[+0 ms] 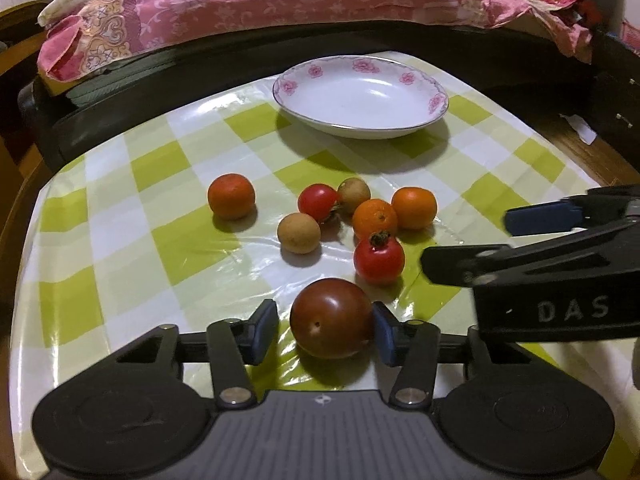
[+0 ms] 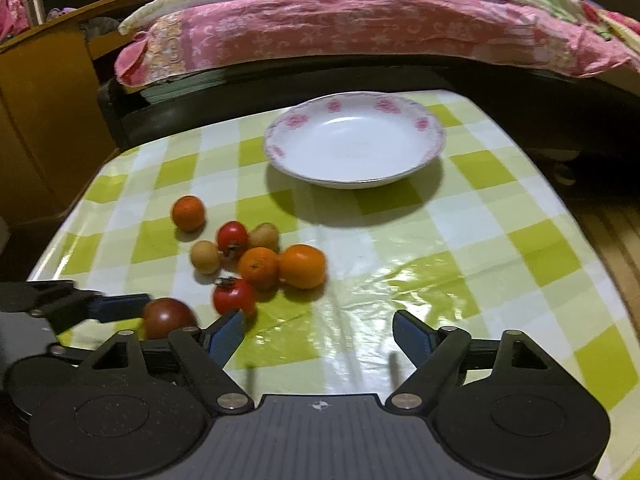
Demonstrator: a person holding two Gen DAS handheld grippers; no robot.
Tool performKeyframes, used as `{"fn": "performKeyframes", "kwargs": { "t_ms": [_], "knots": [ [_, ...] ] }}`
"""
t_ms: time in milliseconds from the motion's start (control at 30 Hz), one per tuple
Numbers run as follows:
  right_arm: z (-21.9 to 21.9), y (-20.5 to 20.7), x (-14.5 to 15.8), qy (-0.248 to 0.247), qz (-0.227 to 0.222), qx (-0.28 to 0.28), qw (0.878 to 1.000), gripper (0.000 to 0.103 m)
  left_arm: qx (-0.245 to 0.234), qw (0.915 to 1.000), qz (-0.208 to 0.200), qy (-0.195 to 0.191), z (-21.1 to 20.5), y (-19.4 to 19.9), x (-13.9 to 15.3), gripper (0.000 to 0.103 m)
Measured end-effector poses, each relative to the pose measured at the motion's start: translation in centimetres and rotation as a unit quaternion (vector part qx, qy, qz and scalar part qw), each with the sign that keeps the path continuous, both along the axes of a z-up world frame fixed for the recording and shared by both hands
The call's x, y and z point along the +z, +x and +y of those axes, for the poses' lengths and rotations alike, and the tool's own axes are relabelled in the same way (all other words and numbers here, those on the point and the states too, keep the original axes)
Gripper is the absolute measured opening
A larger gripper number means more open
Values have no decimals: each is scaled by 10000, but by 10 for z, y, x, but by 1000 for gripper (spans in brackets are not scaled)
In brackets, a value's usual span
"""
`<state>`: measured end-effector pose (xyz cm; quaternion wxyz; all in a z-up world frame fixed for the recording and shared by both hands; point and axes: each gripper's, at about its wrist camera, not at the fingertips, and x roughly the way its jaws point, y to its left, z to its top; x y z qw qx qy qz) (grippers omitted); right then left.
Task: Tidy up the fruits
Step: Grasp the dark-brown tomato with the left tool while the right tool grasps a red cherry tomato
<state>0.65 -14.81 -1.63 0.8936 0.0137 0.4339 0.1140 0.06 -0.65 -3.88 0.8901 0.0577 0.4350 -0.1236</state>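
Observation:
A dark red-brown tomato (image 1: 331, 318) lies on the checked tablecloth between the fingers of my left gripper (image 1: 326, 330). The right pad touches it; the left pad stands a little apart, so the gripper is open around it. Beyond lie two red tomatoes (image 1: 379, 260), three oranges (image 1: 231, 195) and two brown longans (image 1: 299, 233). A white plate (image 1: 434, 102) with pink flowers stands empty at the back. My right gripper (image 2: 318, 334) is open and empty over the cloth, right of the fruit cluster (image 2: 260, 266). The dark tomato also shows in the right wrist view (image 2: 168, 316).
The table (image 2: 520, 240) has a green and white checked plastic cover. A bed with a pink quilt (image 1: 280, 4) runs along the far side. A wooden cabinet (image 2: 44, 120) stands at the left. My right gripper reaches into the left wrist view (image 1: 540, 248).

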Motion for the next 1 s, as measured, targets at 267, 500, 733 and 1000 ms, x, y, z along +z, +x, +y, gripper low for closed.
{"fn": "performKeyframes", "kwargs": {
  "t_ms": [267, 500, 733, 1000],
  "knots": [
    [12, 14, -5, 293, 267, 407, 9984, 62, -208, 9998, 0, -47, 2, -2, 1, 48],
    [23, 25, -14, 377, 470, 570, 9966, 44, -284, 9996, -33, -5, 1, -3, 0, 48],
    [33, 30, -16, 387, 446, 722, 9956, 35, -336, 9994, -100, 58, -1, -3, -1, 49],
    [30, 29, -14, 283, 455, 723, 9959, 26, -354, 9992, -103, 121, -4, -3, 1, 48]
  ]
}}
